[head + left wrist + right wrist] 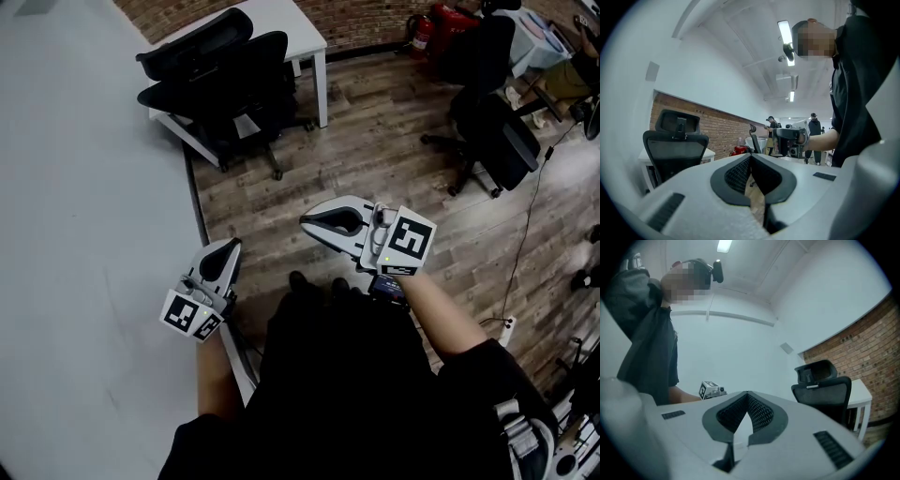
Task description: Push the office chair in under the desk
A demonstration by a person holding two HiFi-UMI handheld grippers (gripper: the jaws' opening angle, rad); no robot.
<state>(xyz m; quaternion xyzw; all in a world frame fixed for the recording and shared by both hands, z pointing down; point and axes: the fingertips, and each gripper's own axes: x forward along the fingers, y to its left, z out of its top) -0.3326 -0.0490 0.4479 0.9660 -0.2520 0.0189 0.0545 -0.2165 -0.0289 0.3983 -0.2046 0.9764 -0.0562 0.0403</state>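
Jaws of the white left gripper (231, 246) are clenched on nothing, held level above the left edge of the wooden floor (375, 159), beside the pale wall (84, 234). Far ahead, the black mesh-backed office chair (225, 80) stands against the near edge of the white desk (305, 33), well apart from both grippers. The white right gripper (307, 222) is likewise clenched and empty. Another black office chair (497, 131) stands toward the floor's right edge.

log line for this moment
phase: pre-contact | left hand-held gripper: shut, empty | right hand-held gripper: shut, empty | office chair: by desk, untouched
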